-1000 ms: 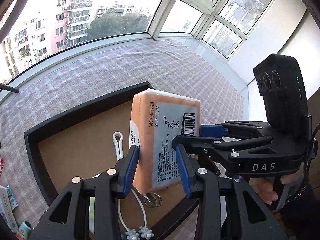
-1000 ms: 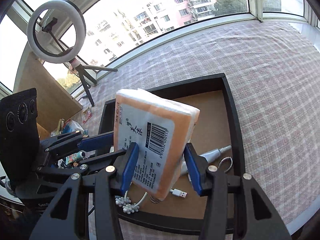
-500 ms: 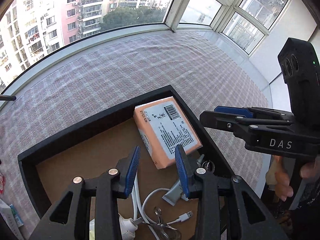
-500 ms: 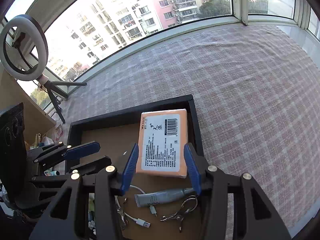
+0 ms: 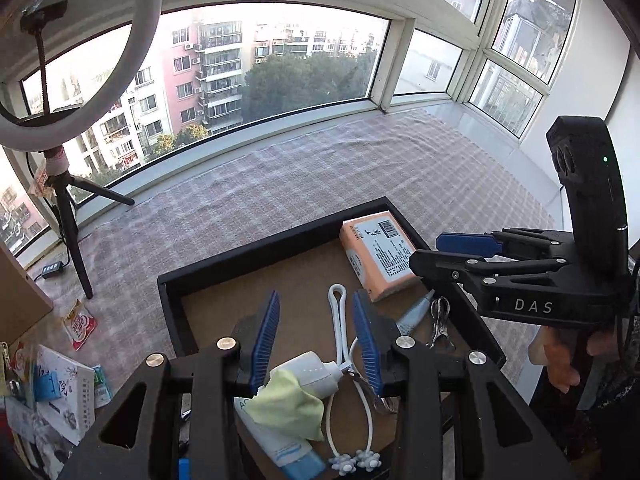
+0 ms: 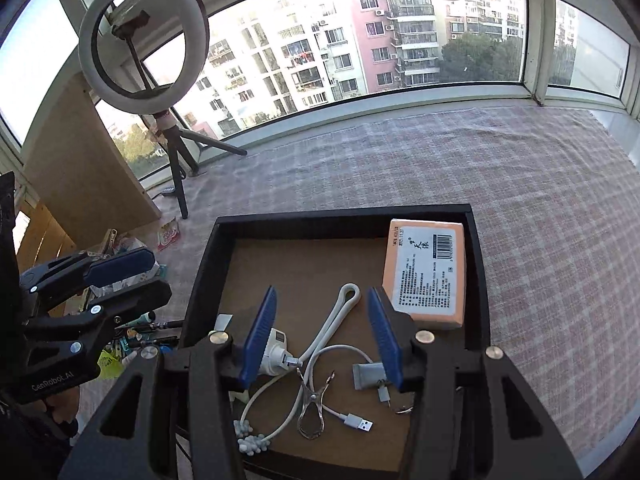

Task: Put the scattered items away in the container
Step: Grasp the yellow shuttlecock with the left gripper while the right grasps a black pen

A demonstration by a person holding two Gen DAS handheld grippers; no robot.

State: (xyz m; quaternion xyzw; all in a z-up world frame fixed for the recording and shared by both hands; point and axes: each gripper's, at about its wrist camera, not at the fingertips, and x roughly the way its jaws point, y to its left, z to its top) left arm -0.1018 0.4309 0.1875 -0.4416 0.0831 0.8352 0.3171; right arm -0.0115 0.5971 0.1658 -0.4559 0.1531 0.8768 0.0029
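Lifting clear of the tray (image 5: 280, 246), my left gripper (image 5: 316, 338) opening and right gripper (image 6: 322, 330) spread, both empty; next I reach left of it for the booklet (image 5: 64, 394).

A black rectangular tray with a brown floor (image 6: 478, 264) sits on pink checked cloth (image 6: 540, 208). An orange plastic-wrapped tissue pack (image 6: 426, 272) lies flat in its far right corner. Nearer lie a white cable with a USB plug (image 6: 340, 408), a metal clip (image 6: 312, 412) and a grey tube (image 6: 366, 376). The right gripper (image 6: 320, 332) hangs above with blue pads apart, empty. A white ring light on a tripod (image 6: 142, 40) stands far left.
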